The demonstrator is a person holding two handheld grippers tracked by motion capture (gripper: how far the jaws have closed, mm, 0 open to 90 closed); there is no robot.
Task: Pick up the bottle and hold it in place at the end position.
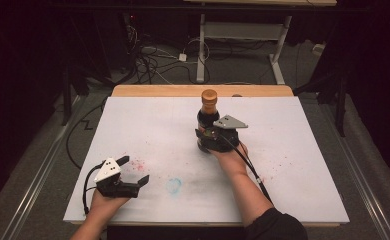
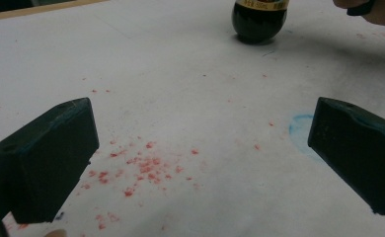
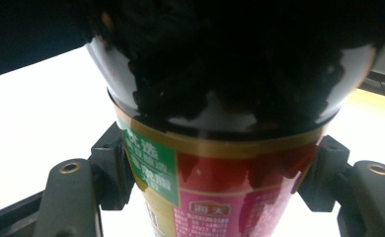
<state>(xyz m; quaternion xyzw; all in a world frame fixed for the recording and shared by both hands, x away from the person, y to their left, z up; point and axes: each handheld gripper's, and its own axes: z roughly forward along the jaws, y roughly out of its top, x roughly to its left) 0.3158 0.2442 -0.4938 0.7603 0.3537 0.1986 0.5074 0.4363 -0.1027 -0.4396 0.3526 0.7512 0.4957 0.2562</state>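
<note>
The white table point(image 1: 148, 125) is bearing a dark sauce bottle point(image 1: 208, 117), standing upright toward its far side. The right gripper point(image 1: 210, 135) is clamping its labelled body between both jaws. The left gripper point(image 1: 133, 170) is resting well apart, jaws wide.

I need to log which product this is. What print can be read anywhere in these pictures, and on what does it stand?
Bottle, gold box on the red label: two Chinese characters, likely "海天", soft.
Bottle, green label panel: white Chinese characters, too blurred to read.
Bottle, label strip in the left gripper view: print too small to read.
Table: stains, no text.
</note>
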